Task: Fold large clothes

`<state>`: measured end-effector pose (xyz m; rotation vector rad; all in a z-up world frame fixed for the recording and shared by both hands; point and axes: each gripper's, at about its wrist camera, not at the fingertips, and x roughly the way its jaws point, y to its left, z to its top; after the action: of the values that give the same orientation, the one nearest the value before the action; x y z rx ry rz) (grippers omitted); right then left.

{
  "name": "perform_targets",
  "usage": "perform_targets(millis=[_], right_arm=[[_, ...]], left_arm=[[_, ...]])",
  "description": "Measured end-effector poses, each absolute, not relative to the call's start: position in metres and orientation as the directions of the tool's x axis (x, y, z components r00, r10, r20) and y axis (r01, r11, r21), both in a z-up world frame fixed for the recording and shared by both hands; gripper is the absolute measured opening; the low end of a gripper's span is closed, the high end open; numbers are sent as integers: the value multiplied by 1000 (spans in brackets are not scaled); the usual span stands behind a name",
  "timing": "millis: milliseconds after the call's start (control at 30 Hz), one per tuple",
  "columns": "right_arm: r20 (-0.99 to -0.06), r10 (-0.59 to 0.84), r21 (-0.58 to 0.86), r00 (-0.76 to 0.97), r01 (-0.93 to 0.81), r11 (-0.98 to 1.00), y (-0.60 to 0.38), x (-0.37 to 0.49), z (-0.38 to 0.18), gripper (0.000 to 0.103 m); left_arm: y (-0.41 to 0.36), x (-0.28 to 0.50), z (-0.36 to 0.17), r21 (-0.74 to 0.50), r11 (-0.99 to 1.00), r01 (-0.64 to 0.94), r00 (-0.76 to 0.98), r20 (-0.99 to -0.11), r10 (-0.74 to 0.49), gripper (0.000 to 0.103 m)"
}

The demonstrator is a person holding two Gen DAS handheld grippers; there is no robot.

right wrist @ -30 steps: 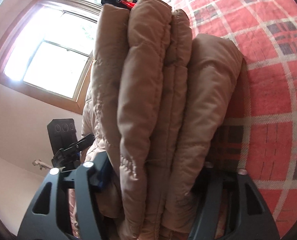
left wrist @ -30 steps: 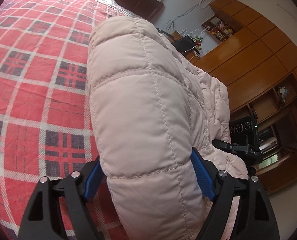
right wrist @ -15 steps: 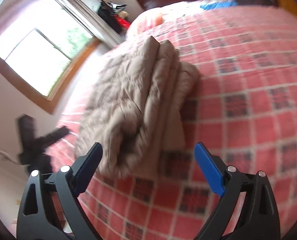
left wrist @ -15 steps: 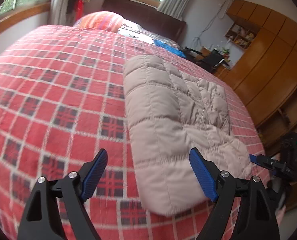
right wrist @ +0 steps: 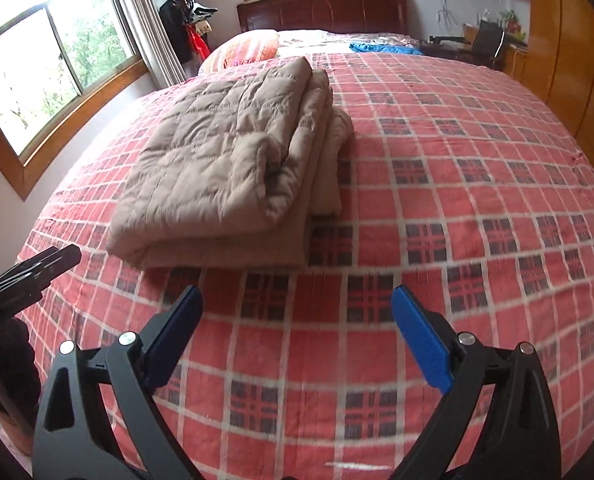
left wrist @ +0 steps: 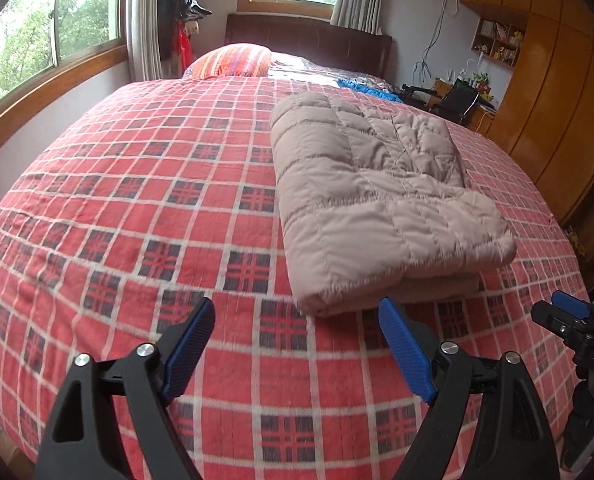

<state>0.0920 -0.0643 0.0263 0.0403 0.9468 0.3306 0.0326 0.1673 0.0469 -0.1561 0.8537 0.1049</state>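
Observation:
A beige quilted garment (left wrist: 373, 200) lies folded in a thick rectangular stack on the red plaid bedspread (left wrist: 137, 208). In the right wrist view the same garment (right wrist: 233, 164) shows its layered edges toward me. My left gripper (left wrist: 295, 340) is open and empty, hovering above the bedspread just short of the stack's near corner. My right gripper (right wrist: 297, 332) is open and empty too, held back from the stack's near edge. The other gripper's blue tip (left wrist: 569, 312) shows at the right edge of the left wrist view.
An orange striped pillow (left wrist: 233, 60) and a blue cloth (left wrist: 369, 88) lie near the dark headboard (left wrist: 309, 40). Wooden wardrobes (left wrist: 557, 92) line the right side, windows (right wrist: 45, 68) the left. A coat stand (right wrist: 185, 16) stands in the corner. A desk with clutter (left wrist: 457, 96) sits beside the bed.
Both grippers let go of the folded garment, opened and pulled back and up from it. The stack now rests on the bed on its own.

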Motion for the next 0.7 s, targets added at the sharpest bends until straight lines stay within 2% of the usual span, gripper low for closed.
perform_targets(millis=[267,700], right_arm=[[-783,224,106,580,-230,967,-56,64,30,95],[-756,149,48,638,-173,984,-52,21,44,95]], left_arm=[[162,5,41,-82,983,-166,644,-764,45,84],[150,-43,61,-56,980,-193,676,-731,92,84]])
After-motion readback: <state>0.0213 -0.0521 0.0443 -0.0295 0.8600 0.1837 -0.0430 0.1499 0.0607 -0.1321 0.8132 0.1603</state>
